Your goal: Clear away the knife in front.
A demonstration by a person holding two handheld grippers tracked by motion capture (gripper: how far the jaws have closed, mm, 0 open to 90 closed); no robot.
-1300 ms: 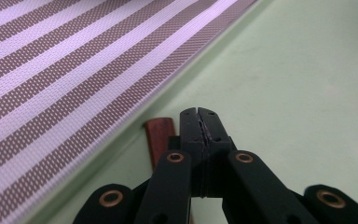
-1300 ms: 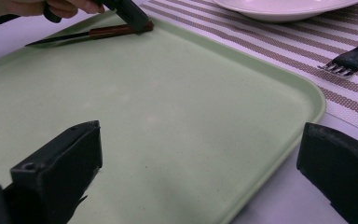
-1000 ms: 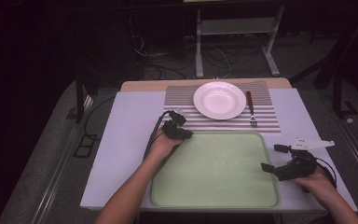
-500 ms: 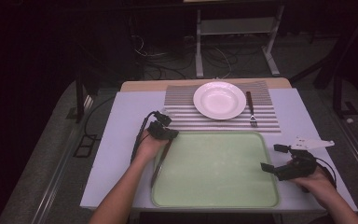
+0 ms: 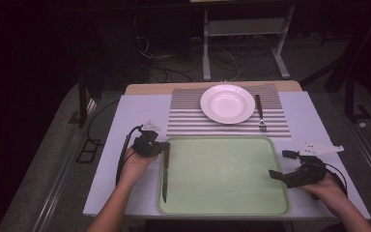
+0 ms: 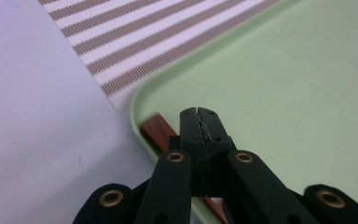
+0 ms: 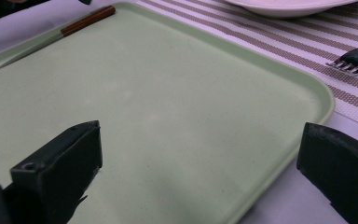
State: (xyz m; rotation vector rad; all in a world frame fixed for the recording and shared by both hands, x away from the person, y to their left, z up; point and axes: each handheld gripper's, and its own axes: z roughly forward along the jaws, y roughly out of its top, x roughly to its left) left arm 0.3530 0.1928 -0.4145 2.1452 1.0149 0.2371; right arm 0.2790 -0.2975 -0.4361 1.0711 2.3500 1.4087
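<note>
- The knife [image 5: 164, 176] is seen lying along the left edge of the green tray [image 5: 232, 193], its wooden handle at the far end and its blade pointing toward the near edge.
- The left tongs [image 5: 160, 147] are pressed together on the knife's handle [image 6: 154, 128] at the tray's far-left corner.
- The right tongs [image 5: 282, 166] are held spread over the tray's right edge, with nothing between them.
- A white plate [image 5: 227, 103] is set on the striped placemat [image 5: 188, 116] beyond the tray, with a fork [image 5: 259, 112] just to its right.
- Everything is carried by the pale table [image 5: 125, 121].
</note>
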